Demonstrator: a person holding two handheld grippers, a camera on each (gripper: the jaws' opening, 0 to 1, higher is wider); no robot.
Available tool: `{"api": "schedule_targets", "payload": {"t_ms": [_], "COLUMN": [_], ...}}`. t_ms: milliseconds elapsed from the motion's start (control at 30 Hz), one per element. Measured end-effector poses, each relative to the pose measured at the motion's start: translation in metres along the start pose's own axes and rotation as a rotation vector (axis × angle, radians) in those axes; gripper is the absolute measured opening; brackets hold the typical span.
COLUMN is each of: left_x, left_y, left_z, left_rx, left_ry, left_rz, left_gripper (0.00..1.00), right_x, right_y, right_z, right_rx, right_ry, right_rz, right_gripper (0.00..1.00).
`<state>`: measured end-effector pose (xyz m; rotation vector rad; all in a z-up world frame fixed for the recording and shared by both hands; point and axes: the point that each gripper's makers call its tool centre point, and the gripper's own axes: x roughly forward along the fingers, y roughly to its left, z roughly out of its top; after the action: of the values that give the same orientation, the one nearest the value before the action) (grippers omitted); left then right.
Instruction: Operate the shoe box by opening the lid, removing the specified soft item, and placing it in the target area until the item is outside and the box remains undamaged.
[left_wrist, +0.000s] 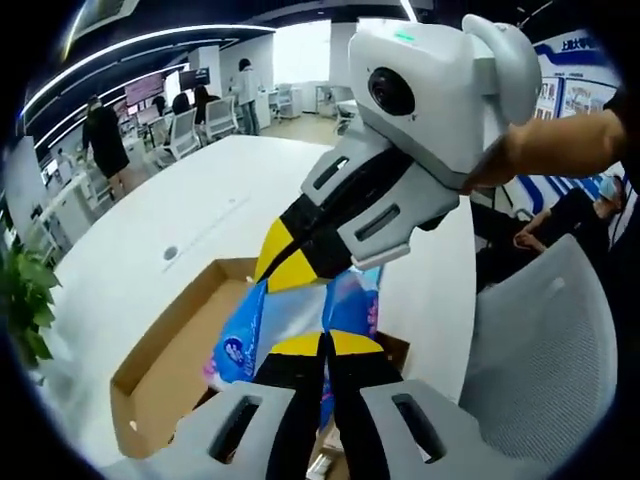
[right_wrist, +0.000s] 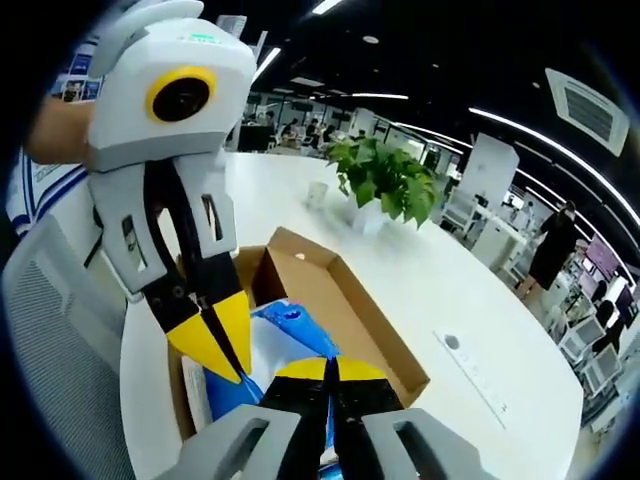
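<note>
Both my claws clenched on the blue soft pack (left_wrist: 240, 335): left gripper (left_wrist: 325, 345), right gripper (left_wrist: 300, 262). Two-point grip keeps it from sagging; it's just above the open shoe box (left_wrist: 165, 350), lifting clear.

Open cardboard shoe box (left_wrist: 165, 340) on table; blue soft pack (left_wrist: 290, 320) inside.

The blue-and-white soft pack (left_wrist: 300, 320) is half hidden — the left gripper (left_wrist: 325, 345) covers its middle at 6 o'clock, the right gripper (left_wrist: 290, 262) its top. Its print is too blurred to read. The cardboard shoe box (right_wrist: 345, 290) is cut off at 6 o'clock behind the jaws — its near end cannot be seen.
</note>
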<state>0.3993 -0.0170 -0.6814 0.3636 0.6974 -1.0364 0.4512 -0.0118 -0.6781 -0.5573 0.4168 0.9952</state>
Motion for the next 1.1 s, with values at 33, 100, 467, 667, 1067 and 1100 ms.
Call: {"api": "schedule_targets", "payload": {"t_ms": [33, 100, 467, 667, 1067, 1100], "left_x": [0.001, 0.004, 0.031, 0.051, 0.086, 0.089], "left_y": [-0.002, -0.005, -0.029, -0.043, -0.062, -0.063], "left_z": [0.003, 0.009, 0.041, 0.054, 0.074, 0.076], "left_rx": [0.006, 0.014, 0.088, 0.113, 0.147, 0.150], "left_ry": [-0.001, -0.004, 0.002, 0.008, 0.000, -0.002], "left_rz": [-0.006, -0.014, -0.069, -0.088, -0.101, -0.100], "left_gripper": [0.00, 0.00, 0.00, 0.00, 0.00, 0.00], "right_x": [-0.004, -0.010, -0.041, -0.059, -0.087, -0.089], "right_y": [-0.003, -0.007, -0.029, -0.039, -0.058, -0.059], "right_z": [-0.002, -0.005, -0.030, -0.048, -0.083, -0.086], "right_rx": [0.003, 0.008, 0.034, 0.053, 0.096, 0.100], "right_ry": [0.001, 0.003, 0.030, 0.050, 0.083, 0.085], "right_rz": [-0.005, -0.011, -0.047, -0.065, -0.098, -0.100], "right_gripper": [0.00, 0.00, 0.00, 0.00, 0.00, 0.00]}}
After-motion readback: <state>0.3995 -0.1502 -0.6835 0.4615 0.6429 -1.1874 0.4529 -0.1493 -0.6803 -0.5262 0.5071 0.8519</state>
